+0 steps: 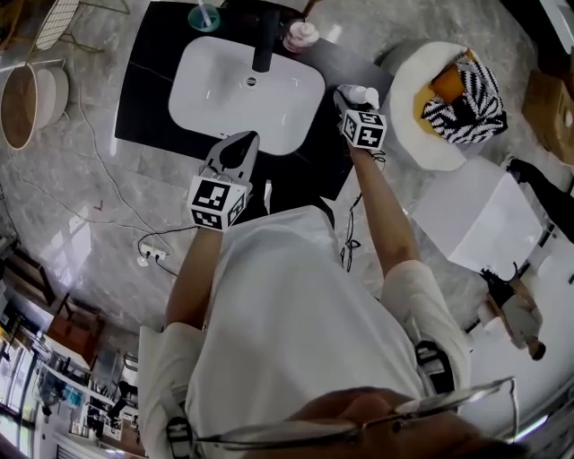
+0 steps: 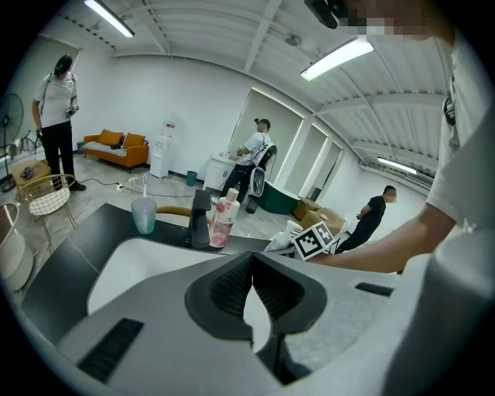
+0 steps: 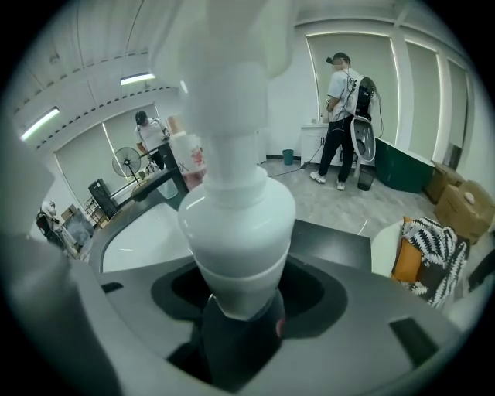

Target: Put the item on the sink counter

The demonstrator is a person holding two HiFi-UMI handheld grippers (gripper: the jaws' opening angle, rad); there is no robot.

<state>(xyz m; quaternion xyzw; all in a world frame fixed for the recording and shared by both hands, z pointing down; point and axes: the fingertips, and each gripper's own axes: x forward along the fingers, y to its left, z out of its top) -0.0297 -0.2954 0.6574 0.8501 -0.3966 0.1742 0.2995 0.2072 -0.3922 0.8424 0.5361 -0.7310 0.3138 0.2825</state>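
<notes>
With the right gripper point(image 1: 352, 106) clamped on the bottle point(image 3: 236, 224) low over the counter point(image 1: 357, 64) beside the sink point(image 1: 215, 99), placing is in hand: next, seat it upright and release; left gripper point(image 2: 251, 298) closed, empty.

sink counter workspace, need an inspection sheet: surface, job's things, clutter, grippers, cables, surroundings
Surface: glossy black sink counter holding a white oval basin and a black faucet.
Job's things: white plastic pump bottle held over the counter's right end; contact with the counter cannot be told.
Clutter: translucent teal cup and pink-and-white bottle by the faucet.
Grippers: right gripper closed on the pump bottle; left gripper empty, jaw tips together, over the basin's near edge.
Cables: thin cable across the grey marble floor to a white power strip.
Surroundings: white round basket of fabrics; people standing about.
</notes>
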